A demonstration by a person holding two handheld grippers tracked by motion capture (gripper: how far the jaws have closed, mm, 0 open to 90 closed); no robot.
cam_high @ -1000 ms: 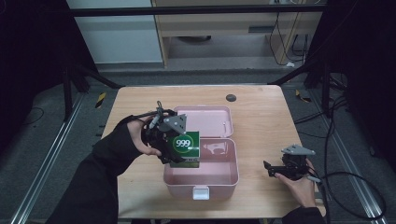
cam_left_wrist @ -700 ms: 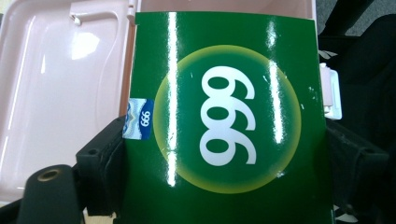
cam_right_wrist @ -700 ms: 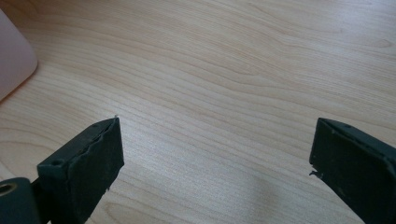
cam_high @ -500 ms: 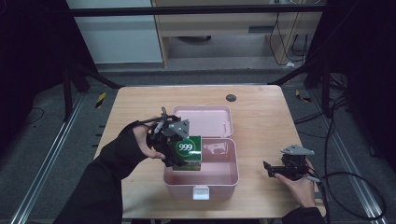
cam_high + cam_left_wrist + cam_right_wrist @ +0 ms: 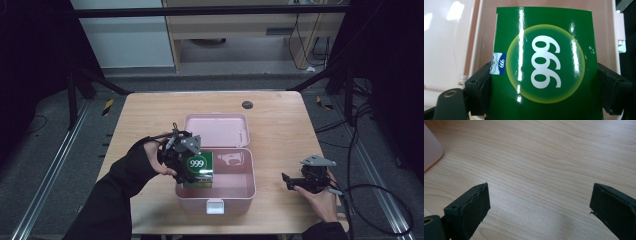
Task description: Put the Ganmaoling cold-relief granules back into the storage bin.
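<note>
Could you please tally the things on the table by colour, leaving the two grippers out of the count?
Green: 1, the green box marked 999, held over the case.
Pink: 1, the open pink case with its lid laid back.
Dark: 1, the small round dark spot near the table's far edge; what it is I cannot tell.
Total: 3

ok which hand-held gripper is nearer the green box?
Left. The left hand-held gripper clamps the green box over the pink case; the right hand-held gripper rests open on the table, apart.
</note>
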